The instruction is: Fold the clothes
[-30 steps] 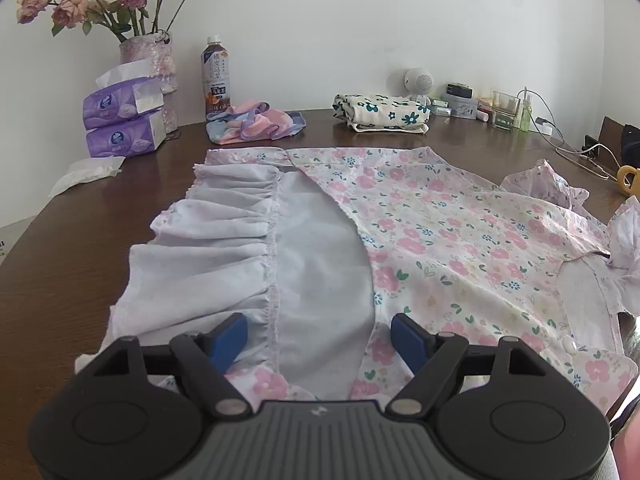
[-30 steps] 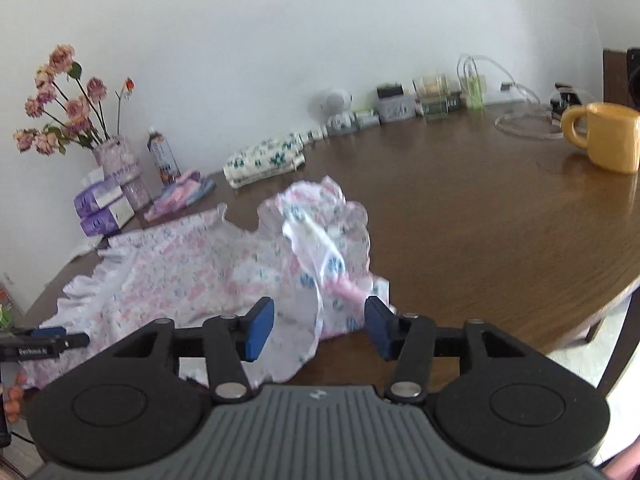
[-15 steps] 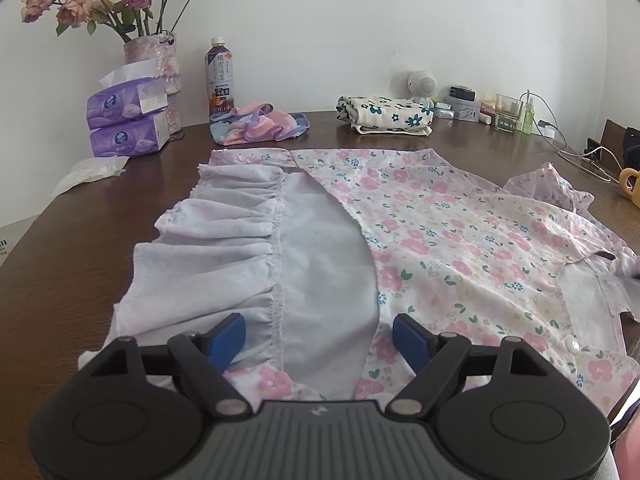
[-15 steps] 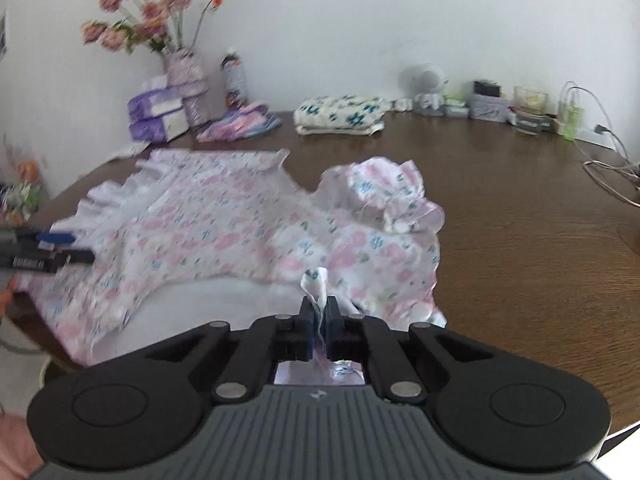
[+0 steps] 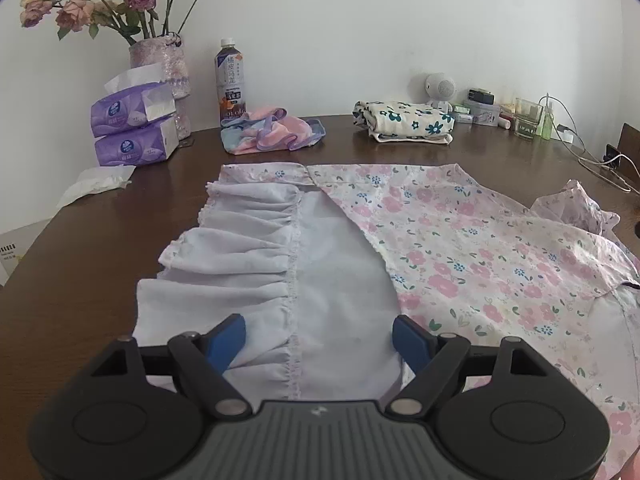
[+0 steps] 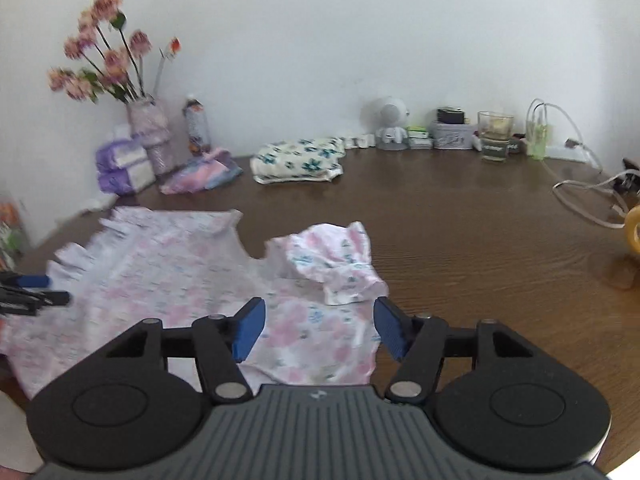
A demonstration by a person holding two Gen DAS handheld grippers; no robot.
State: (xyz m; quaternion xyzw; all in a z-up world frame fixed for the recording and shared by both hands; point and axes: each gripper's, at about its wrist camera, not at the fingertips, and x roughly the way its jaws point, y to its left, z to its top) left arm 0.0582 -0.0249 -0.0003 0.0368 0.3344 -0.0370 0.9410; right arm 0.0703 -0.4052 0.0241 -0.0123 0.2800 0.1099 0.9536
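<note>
Two low wrist views, shared dress [image 5: 460,248]

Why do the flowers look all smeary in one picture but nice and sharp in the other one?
In the right wrist view the pink flowers in the vase and the pink floral dress are smeared by motion blur; in the left wrist view the same flowers are crisp. Both views are fisheye, so the brown wooden table edge bends and the corners go dark.

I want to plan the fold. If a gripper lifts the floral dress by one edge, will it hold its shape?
Probably not. The dress lies thin and flat, and its sleeve sits crumpled, so it likely droops. It looks light and may slide on the smooth table.
</note>
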